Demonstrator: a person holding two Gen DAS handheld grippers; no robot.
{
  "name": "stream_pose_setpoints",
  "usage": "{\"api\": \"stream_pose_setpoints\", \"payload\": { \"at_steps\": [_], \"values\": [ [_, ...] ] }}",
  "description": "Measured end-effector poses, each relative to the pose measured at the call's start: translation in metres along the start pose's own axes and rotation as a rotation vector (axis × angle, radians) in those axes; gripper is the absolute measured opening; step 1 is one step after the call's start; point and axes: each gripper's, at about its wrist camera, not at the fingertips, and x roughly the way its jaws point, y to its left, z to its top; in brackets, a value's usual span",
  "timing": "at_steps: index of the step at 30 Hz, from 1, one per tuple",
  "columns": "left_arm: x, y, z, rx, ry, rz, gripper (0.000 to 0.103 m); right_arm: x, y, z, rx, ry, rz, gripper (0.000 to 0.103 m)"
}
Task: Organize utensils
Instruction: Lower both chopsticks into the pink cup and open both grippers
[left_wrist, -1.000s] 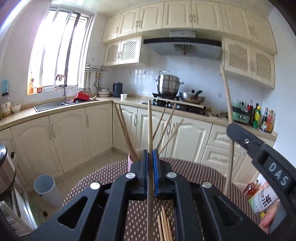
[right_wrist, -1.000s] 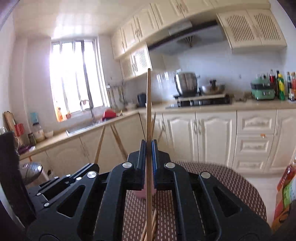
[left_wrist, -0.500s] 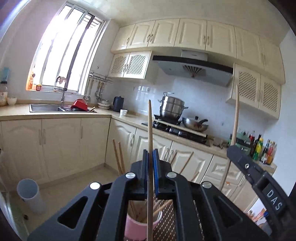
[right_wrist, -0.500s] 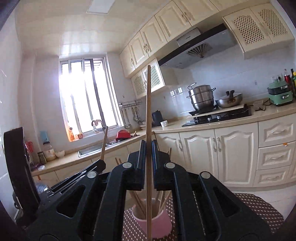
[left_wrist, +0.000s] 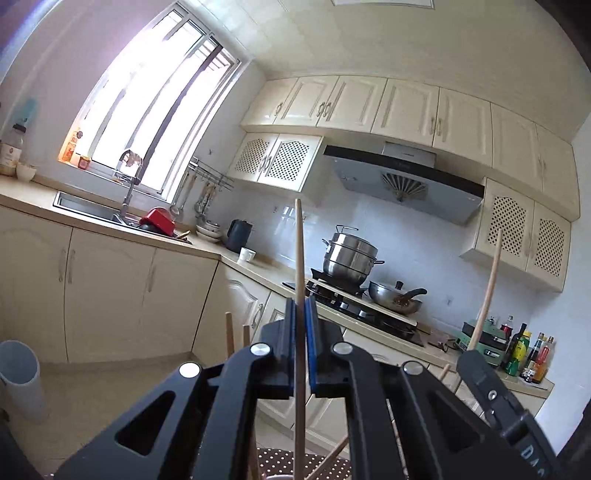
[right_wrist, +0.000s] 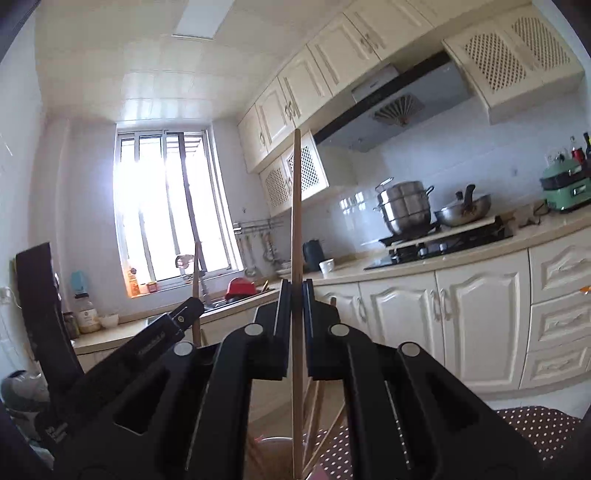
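My left gripper (left_wrist: 300, 306) is shut on an upright wooden chopstick (left_wrist: 299, 251). My right gripper (right_wrist: 296, 288) is shut on another upright wooden chopstick (right_wrist: 295, 206). Each gripper shows in the other's view: the right one (left_wrist: 498, 406) with its chopstick (left_wrist: 489, 288) at the right, the left one (right_wrist: 162, 332) with its chopstick (right_wrist: 195, 291) at the left. Below the grippers, several chopsticks (right_wrist: 317, 410) stand in a pink cup whose rim (right_wrist: 273, 440) just shows in the right wrist view. The cup is hidden in the left wrist view.
A brown dotted tablecloth (right_wrist: 532, 424) covers the table under the grippers. Behind are cream cabinets (left_wrist: 110, 288), a sink (left_wrist: 85, 206) below the window, a stove with a steel pot (left_wrist: 351, 258) and a wok (left_wrist: 395, 299), and bottles (left_wrist: 528, 354) at the right.
Both grippers have tilted upward and risen with their chopsticks. The cup and table have slid down to the bottom edge of both views.
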Motion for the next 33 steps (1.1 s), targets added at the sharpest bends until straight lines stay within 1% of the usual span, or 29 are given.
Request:
{"api": "stream_pose_setpoints", "payload": {
  "at_steps": [2, 4, 6, 9, 11, 16, 18, 24, 26, 30, 33],
  "values": [
    [0.007, -0.001, -0.002, 0.017, -0.006, 0.005, 0.006, 0.007, -0.002, -0.006, 0.006, 0.03, 0.011, 0.007],
    [0.01, -0.005, -0.007, 0.051, -0.027, 0.015, 0.006, 0.013, -0.005, -0.011, 0.012, 0.043, 0.005, 0.007],
    [0.012, -0.007, -0.012, 0.08, -0.035, 0.02, 0.006, 0.019, -0.009, -0.015, 0.029, 0.076, 0.013, 0.007],
    [0.013, -0.01, -0.018, 0.123, -0.02, 0.015, 0.006, 0.024, -0.013, -0.021, 0.06, 0.12, 0.026, 0.007],
    [0.01, -0.01, -0.022, 0.143, -0.018, 0.019, 0.006, 0.025, -0.014, -0.026, 0.061, 0.134, 0.02, 0.007],
    [0.006, -0.005, -0.032, 0.172, 0.001, 0.003, 0.006, 0.026, -0.011, -0.034, 0.045, 0.182, 0.028, 0.007],
    [0.003, -0.001, -0.037, 0.171, 0.006, 0.009, 0.006, 0.027, -0.009, -0.038, 0.035, 0.202, 0.038, 0.007],
    [0.007, 0.018, -0.047, 0.137, 0.085, 0.036, 0.007, 0.025, -0.006, -0.049, 0.025, 0.265, 0.054, 0.007],
    [0.005, 0.021, -0.049, 0.138, 0.101, 0.03, 0.007, 0.024, -0.005, -0.052, 0.028, 0.288, 0.059, 0.007],
    [-0.004, 0.02, -0.055, 0.169, 0.113, 0.038, 0.007, 0.022, 0.0, -0.056, 0.001, 0.32, 0.054, 0.008],
    [-0.011, 0.021, -0.059, 0.186, 0.135, 0.029, 0.008, 0.021, 0.002, -0.06, -0.005, 0.361, 0.056, 0.008]
  ]
}}
